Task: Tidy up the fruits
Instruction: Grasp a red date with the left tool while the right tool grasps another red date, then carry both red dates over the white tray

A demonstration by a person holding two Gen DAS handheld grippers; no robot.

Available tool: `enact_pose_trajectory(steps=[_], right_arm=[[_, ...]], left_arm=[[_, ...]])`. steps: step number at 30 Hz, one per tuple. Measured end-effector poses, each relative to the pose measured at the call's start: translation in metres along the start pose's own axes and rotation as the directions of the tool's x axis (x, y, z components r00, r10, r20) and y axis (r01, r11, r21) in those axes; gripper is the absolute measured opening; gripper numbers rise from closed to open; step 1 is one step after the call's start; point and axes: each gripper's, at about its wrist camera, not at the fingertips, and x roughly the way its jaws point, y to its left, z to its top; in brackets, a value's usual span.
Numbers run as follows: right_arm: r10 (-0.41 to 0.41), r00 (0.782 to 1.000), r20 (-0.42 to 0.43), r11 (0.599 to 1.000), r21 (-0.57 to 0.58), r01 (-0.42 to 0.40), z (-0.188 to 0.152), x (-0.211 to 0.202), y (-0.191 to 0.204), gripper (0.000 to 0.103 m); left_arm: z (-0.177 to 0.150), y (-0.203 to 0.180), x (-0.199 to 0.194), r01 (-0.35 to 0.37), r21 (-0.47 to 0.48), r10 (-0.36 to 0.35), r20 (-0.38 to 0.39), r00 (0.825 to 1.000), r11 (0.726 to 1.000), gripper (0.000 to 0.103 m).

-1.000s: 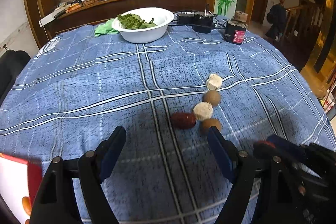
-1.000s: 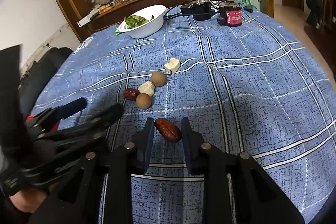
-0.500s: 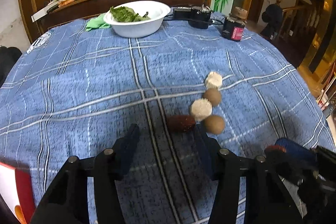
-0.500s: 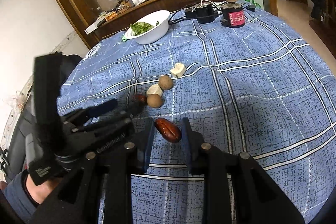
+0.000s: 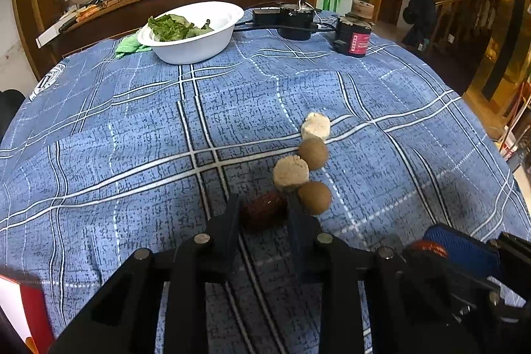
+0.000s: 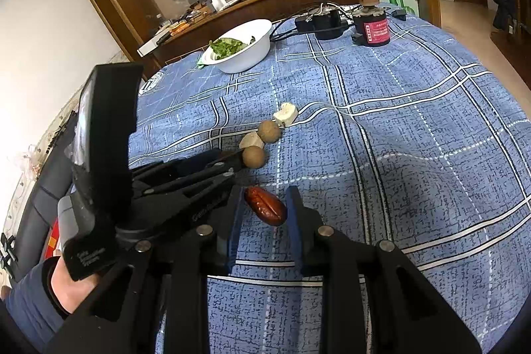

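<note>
Left wrist: I see a dark red date [image 5: 264,210] lying crosswise on the desk [image 5: 132,128], just beside the pale-and-brown fruit row [image 5: 307,161]; the left gripper [image 5: 262,216], spread wide a second ago, has just been closing and now pinches it. Right wrist: the right gripper [image 6: 264,209], unchanged, clamps a second date [image 6: 265,205] angled diagonally above the cloth.

- My tablecloth [image 5: 132,128]: blue, white-and-dark plaid lines.
- Bowl [image 5: 199,45]: white, green leaves inside.
- Two dates [image 5: 262,213] [image 6: 265,205]: dark red.
- Round fruits [image 5: 313,197]: tan-brown.
- Peeled pieces [image 5: 290,171]: cream.
- My gripper pads [image 6: 234,221]: blue.
</note>
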Motion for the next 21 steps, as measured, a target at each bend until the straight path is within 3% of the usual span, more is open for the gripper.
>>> enact_pose_trajectory(steps=[14, 21], right_arm=[[-0.037, 0.999, -0.007, 0.999, -0.035, 0.037, -0.003, 0.005, 0.005, 0.027], [-0.062, 0.998, -0.012, 0.994, -0.096, 0.061, -0.006, 0.000, 0.025, 0.027]], left_arm=[[-0.037, 0.022, -0.055, -0.117, -0.104, 0.115, -0.028, 0.993, 0.988, 0.026], [-0.056, 0.035, -0.096, -0.146, -0.156, 0.149, 0.005, 0.989, 0.977, 0.026]])
